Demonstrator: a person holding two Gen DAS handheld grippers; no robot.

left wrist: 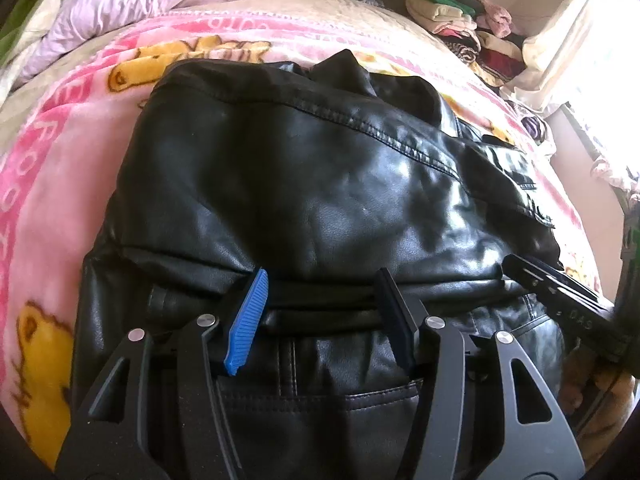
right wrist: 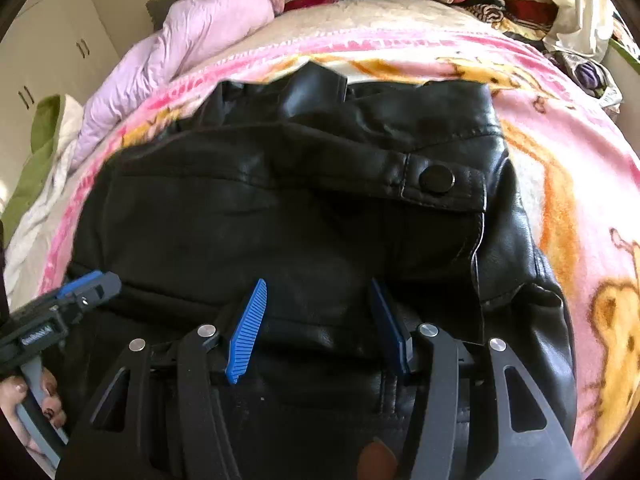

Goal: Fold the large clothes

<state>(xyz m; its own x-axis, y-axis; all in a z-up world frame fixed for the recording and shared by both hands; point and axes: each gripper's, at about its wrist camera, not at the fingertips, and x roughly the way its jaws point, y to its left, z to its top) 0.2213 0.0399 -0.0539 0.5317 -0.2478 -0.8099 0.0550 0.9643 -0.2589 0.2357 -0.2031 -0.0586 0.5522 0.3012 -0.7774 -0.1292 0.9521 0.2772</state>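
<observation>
A black leather jacket (left wrist: 304, 184) lies folded on a pink cartoon blanket (left wrist: 60, 184) on a bed. It also fills the right wrist view (right wrist: 280, 220), with a snap tab (right wrist: 438, 179) at its right. My left gripper (left wrist: 322, 280) is open, its blue pads (left wrist: 248, 320) spread just above a folded edge of the jacket near me. My right gripper (right wrist: 320, 290) is open too, over the jacket's near part, holding nothing. The right gripper shows at the right edge of the left wrist view (left wrist: 560, 300), and the left gripper at the left edge of the right wrist view (right wrist: 84, 288).
A lilac quilt (right wrist: 192, 44) and green-and-white bedding (right wrist: 44, 148) lie at the bed's far left. A heap of folded clothes (left wrist: 464, 20) sits at the far right by a bright curtained window (left wrist: 580, 28). White cupboards (right wrist: 52, 48) stand at the left.
</observation>
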